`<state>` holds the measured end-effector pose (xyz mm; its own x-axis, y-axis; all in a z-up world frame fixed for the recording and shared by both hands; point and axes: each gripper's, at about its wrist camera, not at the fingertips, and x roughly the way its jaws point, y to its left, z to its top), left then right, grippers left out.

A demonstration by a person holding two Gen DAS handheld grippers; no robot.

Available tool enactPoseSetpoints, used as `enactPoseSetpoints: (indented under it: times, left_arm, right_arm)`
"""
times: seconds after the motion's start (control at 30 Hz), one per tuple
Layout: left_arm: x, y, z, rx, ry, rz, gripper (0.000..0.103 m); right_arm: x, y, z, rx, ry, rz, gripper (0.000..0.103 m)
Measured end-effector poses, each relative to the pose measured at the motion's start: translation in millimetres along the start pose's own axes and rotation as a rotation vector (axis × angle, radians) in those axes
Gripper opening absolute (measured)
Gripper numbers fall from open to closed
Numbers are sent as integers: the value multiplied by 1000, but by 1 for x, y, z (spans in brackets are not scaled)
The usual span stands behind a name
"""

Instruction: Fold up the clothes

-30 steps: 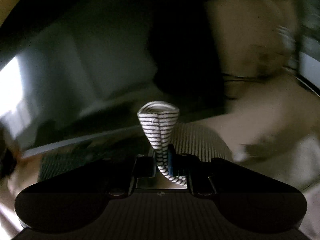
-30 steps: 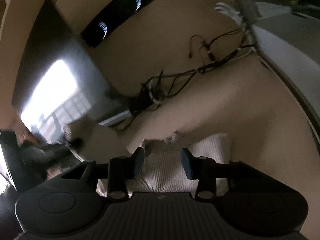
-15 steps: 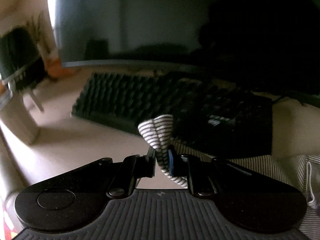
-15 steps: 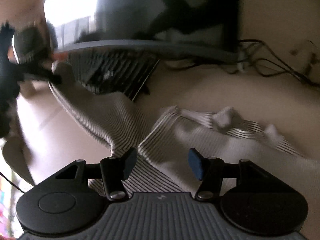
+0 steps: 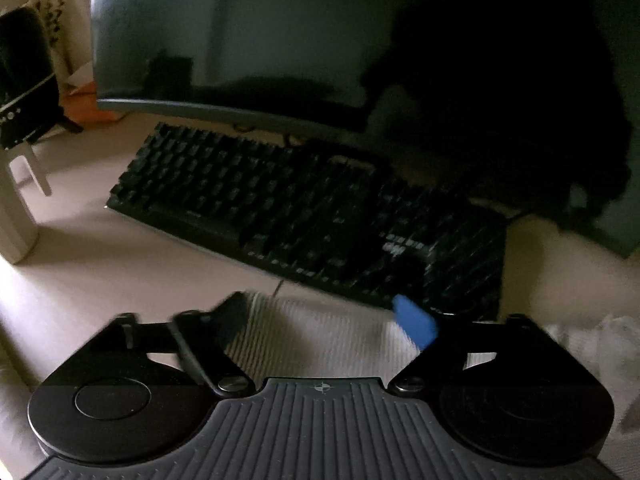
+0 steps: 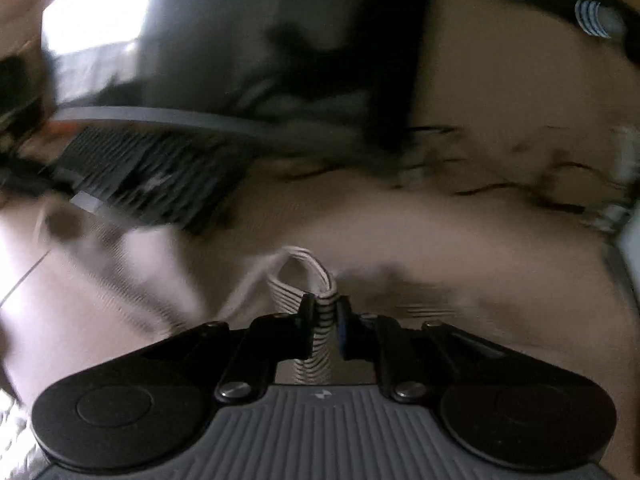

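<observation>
keyboard (image 5: 304, 216) and monitor (image 5: 240, 40) block ahead — bare desk (image 5: 100, 272) left

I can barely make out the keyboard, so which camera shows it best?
The left wrist view: the keyboard lies whole and fairly sharp under the monitor. The right wrist view catches only a blurred end of it.

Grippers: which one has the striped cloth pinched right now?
The right gripper: its jaws clamp a fold of the striped cloth. The left gripper is opening, pinching nothing.
</observation>
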<state>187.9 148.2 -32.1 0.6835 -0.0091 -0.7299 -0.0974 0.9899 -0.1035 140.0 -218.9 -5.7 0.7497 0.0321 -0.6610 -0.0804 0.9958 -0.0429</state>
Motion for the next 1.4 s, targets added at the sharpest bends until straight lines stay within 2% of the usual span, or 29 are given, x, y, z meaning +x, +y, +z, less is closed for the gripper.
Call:
enactPoseSetpoints:
  times: [0.1,0.33,0.4,0.47,0.53,0.63,0.73,0.83,0.87,0.9,0.93,0.97,1.07,1.2,1.3,1.4]
  left_arm:
    - [-4,-6,1,-7,2,-62,94]
    - [1,-53,-10,38,82,-215,94]
    - [0,-70,-16,69,102,-254,94]
    - [0,-87,-23,110,130,-296,94]
    - [3,-103,-31,139,178,-339,95]
    - [8,-126,-51,174,256,-381,95]
    - [7,-146,-71,237,290,-372,95]
    - [6,-160,-86,295,314,-344,95]
    - [7,-163,-89,306,320,-328,95]
    - [9,-167,-92,315,326,-314,95]
    - [10,-169,-94,316,329,-302,95]
    - [11,-171,-94,316,332,-292,94]
    - [20,-181,-94,324,348,-257,71]
    - [30,-195,-93,351,349,-222,70]
    - [37,-204,-87,364,342,-214,63]
    - [46,-211,-78,338,346,-204,63]
  right_arm:
    - [-39,-49,6,84,-53,-140,10]
    - [-123,-125,5,103,-180,-517,10]
    - [-142,-136,7,95,-215,-596,10]
    - [-153,-142,8,89,-241,-627,10]
    - [-155,-145,7,87,-232,-603,10]
    - [-130,-137,-8,61,-143,-494,11]
    - [-92,-127,-36,50,-14,-372,11]
    - [-65,-122,-55,117,90,-240,14]
    - [-63,-119,-58,122,108,-209,21]
    - [-60,-116,-62,127,127,-177,40]
    - [-57,-113,-65,127,144,-150,54]
    - [-53,-110,-67,100,156,-145,67]
    - [-37,-102,-78,54,198,-144,67]
    - [-29,-99,-84,74,192,-138,68]
    - [-19,-103,-82,90,172,-136,68]
    - [-2,-108,-79,60,142,-140,66]
